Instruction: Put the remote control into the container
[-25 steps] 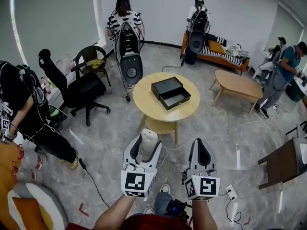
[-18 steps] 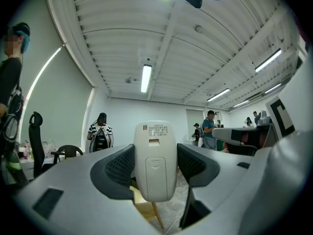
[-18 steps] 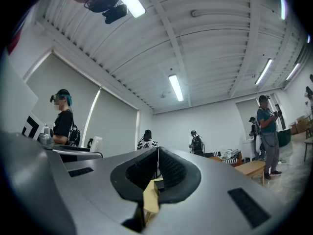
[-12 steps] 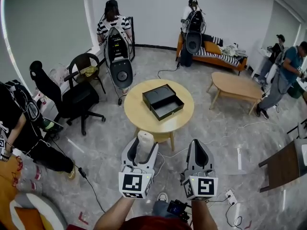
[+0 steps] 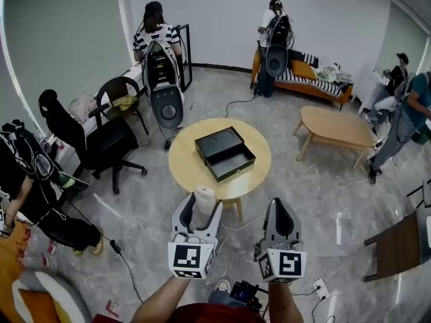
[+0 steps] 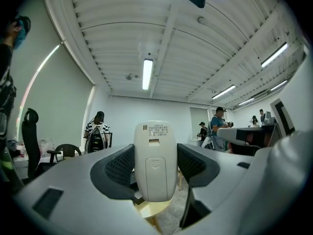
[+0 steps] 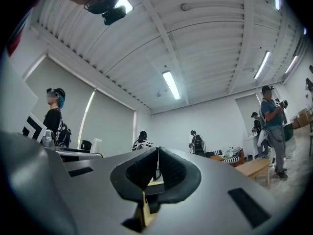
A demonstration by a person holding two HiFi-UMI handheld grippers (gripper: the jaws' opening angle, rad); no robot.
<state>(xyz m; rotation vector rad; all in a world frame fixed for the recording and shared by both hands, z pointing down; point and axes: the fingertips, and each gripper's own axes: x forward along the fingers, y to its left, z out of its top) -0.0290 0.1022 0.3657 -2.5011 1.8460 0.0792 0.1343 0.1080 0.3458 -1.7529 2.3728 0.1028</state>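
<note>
Left tongs (image 5: 201, 207) clamp the probably light, rigid, slick remote control (image 6: 155, 155) across its sides, a sensible hold; right tongs (image 7: 156, 173) pressed together, empty.

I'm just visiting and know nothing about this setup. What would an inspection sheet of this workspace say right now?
Surface: round wooden table, ahead of both grippers.
Job's things: white remote control clamped upright in the left gripper; black container open on the table.
Clutter: nothing seen on the table besides the container.
Grippers: left gripper shut on the remote control; right gripper shut, empty.
Cables: black cable and power strip on the floor.
Surroundings: office chair, oval table, sofa, several people standing.
</note>
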